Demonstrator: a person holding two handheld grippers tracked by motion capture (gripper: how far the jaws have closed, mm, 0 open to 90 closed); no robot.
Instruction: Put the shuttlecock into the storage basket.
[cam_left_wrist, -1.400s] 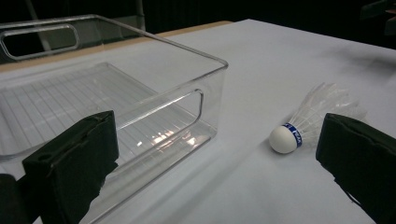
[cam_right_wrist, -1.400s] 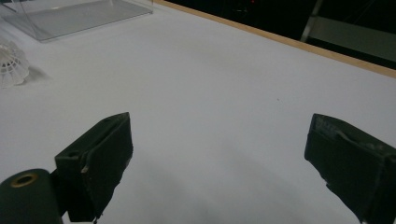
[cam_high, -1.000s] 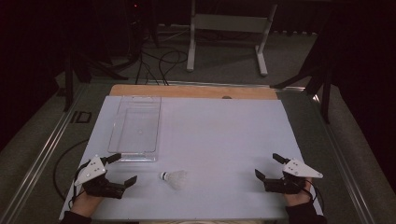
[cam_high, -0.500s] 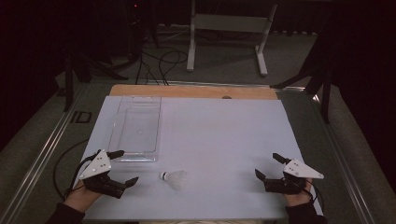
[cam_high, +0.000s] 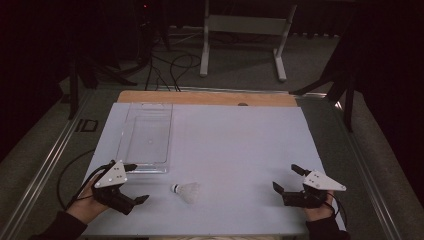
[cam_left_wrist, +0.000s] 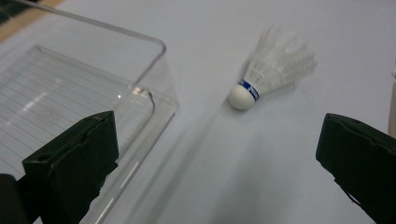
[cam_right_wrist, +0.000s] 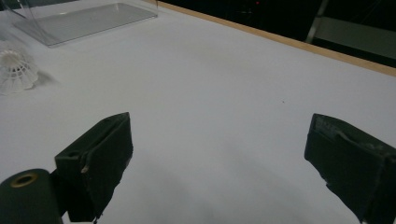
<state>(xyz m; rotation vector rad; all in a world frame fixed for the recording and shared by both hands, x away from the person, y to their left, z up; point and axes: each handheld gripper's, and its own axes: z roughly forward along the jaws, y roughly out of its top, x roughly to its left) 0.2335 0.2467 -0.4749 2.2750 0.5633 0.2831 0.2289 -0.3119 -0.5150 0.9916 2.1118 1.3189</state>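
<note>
The shuttlecock (cam_high: 186, 191) lies on the white desk (cam_high: 240, 150) near its front edge, just beside the clear tray (cam_high: 146, 139) corner, between the spread left hand-held gripper (cam_high: 134, 182) and the spread right hand-held gripper (cam_high: 287, 179), with wide free surface between.

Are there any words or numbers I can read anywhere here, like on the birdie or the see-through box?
None can be read.
The shuttlecock has a blue band by its white tip; any print on it is too blurred to read.
The clear box shows ridges, no writing.
The grey plate on the left tongs has small holes, no letters.
</note>
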